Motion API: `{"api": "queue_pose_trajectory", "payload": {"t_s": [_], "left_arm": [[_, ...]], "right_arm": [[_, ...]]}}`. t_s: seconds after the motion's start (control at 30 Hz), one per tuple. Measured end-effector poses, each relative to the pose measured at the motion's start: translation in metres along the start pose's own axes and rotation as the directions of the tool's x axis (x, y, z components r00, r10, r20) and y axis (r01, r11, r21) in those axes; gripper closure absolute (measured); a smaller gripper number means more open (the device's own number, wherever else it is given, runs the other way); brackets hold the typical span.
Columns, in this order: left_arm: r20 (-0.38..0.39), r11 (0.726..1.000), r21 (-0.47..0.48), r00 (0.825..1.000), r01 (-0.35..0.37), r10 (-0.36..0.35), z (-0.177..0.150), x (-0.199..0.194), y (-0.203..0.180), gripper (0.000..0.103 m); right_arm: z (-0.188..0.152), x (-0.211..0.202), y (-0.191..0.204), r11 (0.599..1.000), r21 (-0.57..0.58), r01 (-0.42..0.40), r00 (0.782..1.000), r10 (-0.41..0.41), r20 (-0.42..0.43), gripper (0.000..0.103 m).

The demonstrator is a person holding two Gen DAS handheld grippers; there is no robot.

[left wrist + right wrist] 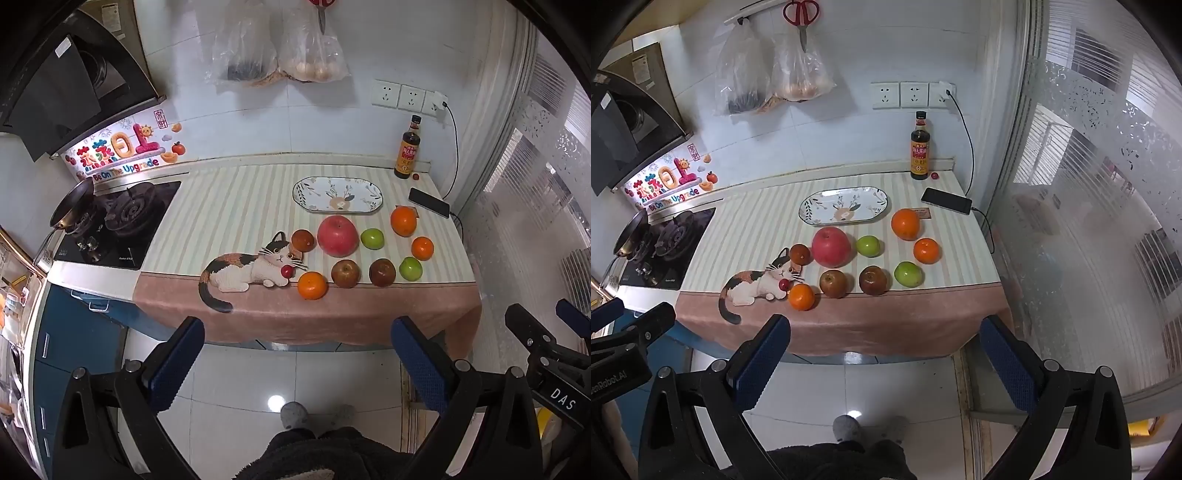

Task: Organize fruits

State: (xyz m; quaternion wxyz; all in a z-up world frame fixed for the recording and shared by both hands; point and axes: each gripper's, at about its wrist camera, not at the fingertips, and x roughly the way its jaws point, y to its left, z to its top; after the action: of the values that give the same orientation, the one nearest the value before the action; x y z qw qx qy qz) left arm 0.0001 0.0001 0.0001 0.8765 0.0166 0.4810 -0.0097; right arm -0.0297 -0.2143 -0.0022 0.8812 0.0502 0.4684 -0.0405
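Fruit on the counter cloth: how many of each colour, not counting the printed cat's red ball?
Orange: 3
Green: 2
Dark brownish-red: 3
Big pinkish-red: 1
Total: 9

Fruits [338, 236] lie before the plate [373, 205] on counter [221, 206].

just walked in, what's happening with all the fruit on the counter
A person stands at the counter with a handheld tool in each hand, and nothing has been picked up. The left tool and the right tool are both open and empty, held back over the floor, short of the tablecloth. The fruit, including the big red apple and several oranges and green fruits, sits loose on the cloth. The oval plate behind it is empty.
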Motion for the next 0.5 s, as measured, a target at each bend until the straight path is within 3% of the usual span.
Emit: {"api": "queue_pose_trajectory", "payload": {"t_s": [0.5], "left_arm": [[0.009, 1.000, 0.002, 1.000, 0.002, -0.002, -0.0003, 0.0000, -0.0007, 0.000]], "right_arm": [[-0.0016, -0.0030, -0.0018, 1.000, -0.004, 0.000, 1.000, 0.000, 0.006, 0.000]]}}
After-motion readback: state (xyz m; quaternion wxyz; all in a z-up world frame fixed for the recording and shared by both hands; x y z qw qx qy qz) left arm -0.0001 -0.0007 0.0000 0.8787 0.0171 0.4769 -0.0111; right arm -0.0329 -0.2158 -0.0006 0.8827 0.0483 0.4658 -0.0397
